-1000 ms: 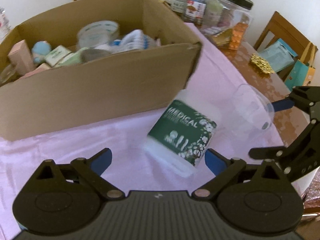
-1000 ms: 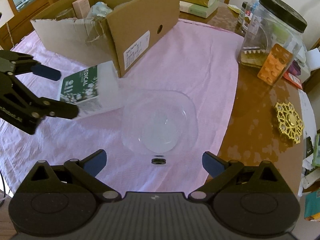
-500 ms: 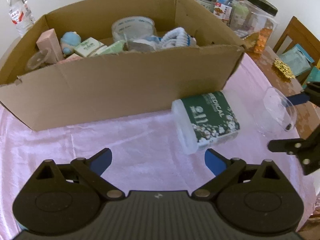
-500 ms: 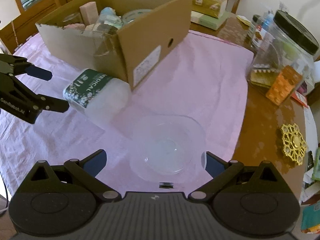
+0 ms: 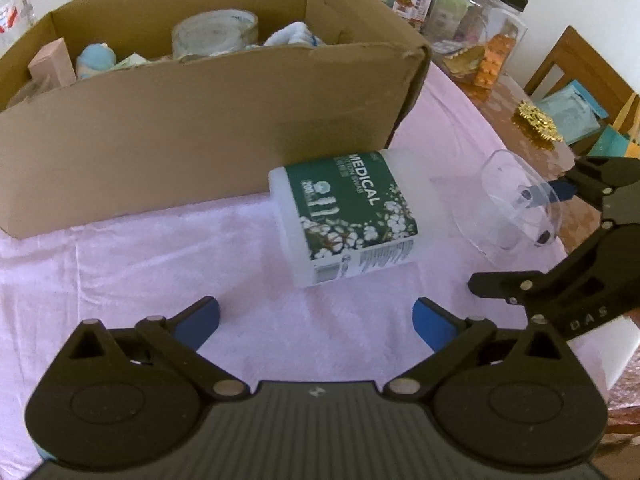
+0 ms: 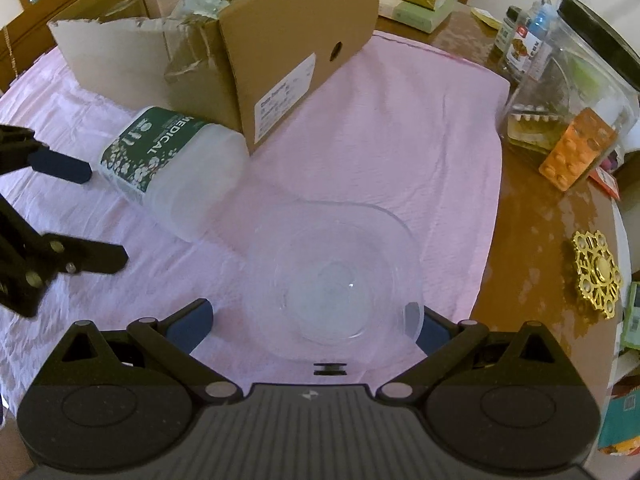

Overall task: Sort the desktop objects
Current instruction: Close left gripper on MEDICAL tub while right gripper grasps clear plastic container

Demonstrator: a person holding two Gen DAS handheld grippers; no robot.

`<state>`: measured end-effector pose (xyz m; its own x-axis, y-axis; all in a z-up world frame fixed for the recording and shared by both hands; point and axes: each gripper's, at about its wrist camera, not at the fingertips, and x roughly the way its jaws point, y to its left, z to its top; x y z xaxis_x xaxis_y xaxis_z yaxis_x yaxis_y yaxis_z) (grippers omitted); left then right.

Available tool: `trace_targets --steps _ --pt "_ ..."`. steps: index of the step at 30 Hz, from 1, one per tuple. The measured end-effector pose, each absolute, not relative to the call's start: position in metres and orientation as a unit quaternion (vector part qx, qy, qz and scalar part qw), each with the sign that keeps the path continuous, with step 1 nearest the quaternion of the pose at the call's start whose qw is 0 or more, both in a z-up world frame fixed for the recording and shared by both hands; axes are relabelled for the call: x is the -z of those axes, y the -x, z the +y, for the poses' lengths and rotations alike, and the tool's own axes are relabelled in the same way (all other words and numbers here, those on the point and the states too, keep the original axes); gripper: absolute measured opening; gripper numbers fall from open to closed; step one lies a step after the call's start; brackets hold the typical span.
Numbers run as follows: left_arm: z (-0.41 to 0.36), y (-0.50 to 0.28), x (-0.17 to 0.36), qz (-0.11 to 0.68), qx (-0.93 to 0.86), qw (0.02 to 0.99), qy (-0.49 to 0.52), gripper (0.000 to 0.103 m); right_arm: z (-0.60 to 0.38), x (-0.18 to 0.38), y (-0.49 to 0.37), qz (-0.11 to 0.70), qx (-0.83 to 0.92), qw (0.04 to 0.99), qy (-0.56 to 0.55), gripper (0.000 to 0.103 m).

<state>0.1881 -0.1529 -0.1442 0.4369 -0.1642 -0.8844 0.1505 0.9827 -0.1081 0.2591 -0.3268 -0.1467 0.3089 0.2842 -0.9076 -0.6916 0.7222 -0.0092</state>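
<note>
A white cotton-swab tub with a green "MEDICAL" label (image 5: 352, 218) lies on its side on the pink cloth (image 5: 160, 264), against the cardboard box (image 5: 192, 120); it also shows in the right wrist view (image 6: 168, 168). My left gripper (image 5: 316, 318) is open and empty just short of it. A clear plastic bowl (image 6: 334, 276) sits between the open fingers of my right gripper (image 6: 316, 322); the right fingertip (image 6: 428, 328) is at the bowl's rim. The bowl (image 5: 516, 212) and the right gripper (image 5: 560, 232) also show in the left wrist view.
The box holds a tape roll (image 5: 214, 34), a pink carton (image 5: 54, 62) and other small items. A clear jar with a black lid (image 6: 580, 80), an orange blister pack (image 6: 576, 148) and a gold ornament (image 6: 598, 276) stand on the wooden table (image 6: 528, 240) to the right.
The swab tub has gone from tilted in my left gripper's reach to lying on the cloth by the box. My left gripper has drawn back. My right gripper has moved in around the bowl.
</note>
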Motion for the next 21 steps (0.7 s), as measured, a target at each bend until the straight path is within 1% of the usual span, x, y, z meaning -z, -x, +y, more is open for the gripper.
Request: trace_targets --steps 5,10,21 --pt "-0.159 -0.197 0.144 0.531 0.083 0.843 0.014 0.102 -0.332 0.148 -0.254 0.482 -0.316 0.792 0.199 0.103" --pt "-0.164 -0.203 0.141 0.527 0.105 0.84 0.071 0.102 -0.332 0.148 -0.256 0.477 -0.33 0.789 0.206 0.103" --pt "-0.18 -0.23 0.143 0.537 0.035 0.84 0.075 0.102 -0.333 0.149 -0.256 0.47 -0.337 0.789 0.207 0.103"
